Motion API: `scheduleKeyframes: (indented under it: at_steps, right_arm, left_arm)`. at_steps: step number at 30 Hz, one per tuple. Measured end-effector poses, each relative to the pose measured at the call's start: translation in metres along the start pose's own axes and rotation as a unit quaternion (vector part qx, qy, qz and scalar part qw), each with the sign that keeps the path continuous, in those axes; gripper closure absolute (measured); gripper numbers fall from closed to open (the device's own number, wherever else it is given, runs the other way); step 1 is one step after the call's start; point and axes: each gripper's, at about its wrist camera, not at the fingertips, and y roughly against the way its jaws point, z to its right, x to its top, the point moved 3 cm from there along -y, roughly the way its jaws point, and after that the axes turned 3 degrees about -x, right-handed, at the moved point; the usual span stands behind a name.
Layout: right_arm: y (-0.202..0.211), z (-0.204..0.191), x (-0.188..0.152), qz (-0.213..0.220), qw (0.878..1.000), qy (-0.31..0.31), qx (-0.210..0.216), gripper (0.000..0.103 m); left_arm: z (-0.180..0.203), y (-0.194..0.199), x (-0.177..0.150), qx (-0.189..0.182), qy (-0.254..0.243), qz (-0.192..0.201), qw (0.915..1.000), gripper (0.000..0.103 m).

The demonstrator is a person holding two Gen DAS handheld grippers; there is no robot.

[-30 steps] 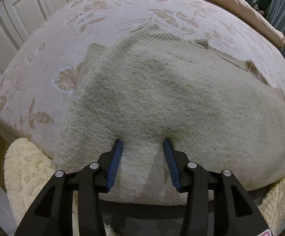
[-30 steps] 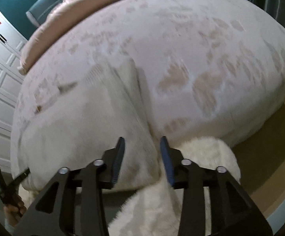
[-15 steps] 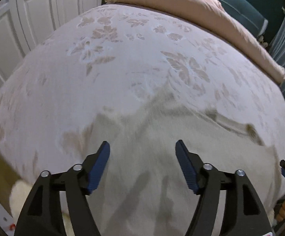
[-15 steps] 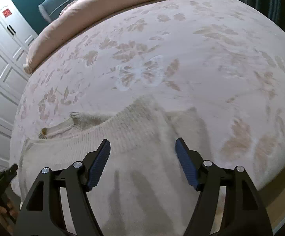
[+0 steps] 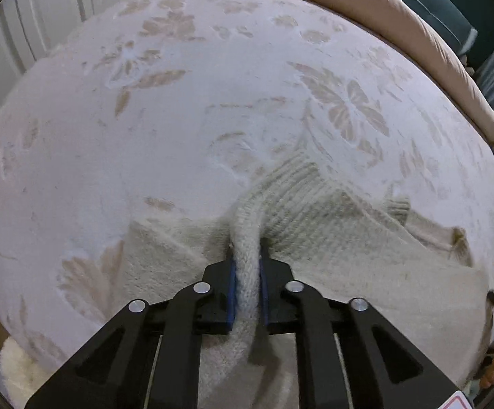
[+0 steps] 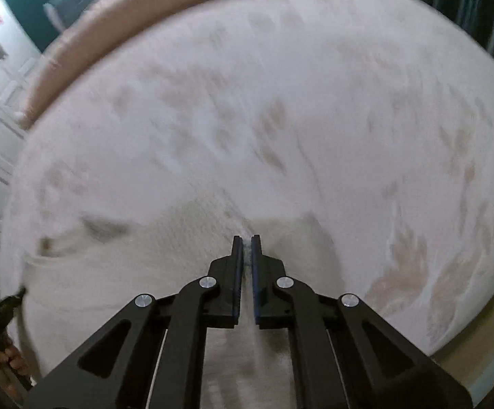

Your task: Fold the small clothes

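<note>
A thick ridge of the cream knitted sweater (image 5: 349,272) is pinched between the blue pads of the left gripper (image 5: 247,259), whose jaws are closing on it, with the rest of the garment spread right of the fingers on the flowered bedspread (image 5: 144,136). The right gripper (image 6: 246,242) is seen nearly shut, a thin bit of the sweater's edge caught between its fingertips. No legible writing can be made out.

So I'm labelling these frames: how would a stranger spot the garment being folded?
Find the bed with its pale leaf-patterned cover. At its near edge lies a cream knitted sweater, ribbed at the neck. It is the only knitwear there.
</note>
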Motion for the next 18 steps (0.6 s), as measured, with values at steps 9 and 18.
scheduleKeyframes:
  at_steps: [9,18]
  right_arm:
    - [0.019,0.011,-0.005,0.037,0.999,-0.003,0.016,0.027]
    - [-0.018,-0.001,-0.012,-0.004,1.000,0.001,0.010,0.042]
  left_arm:
    - [-0.023,0.041,0.000,0.035,0.020,0.053,0.9978,0.029]
    - [-0.048,0.009,-0.017,-0.013,0.070,-0.010,0.9974,0.023]
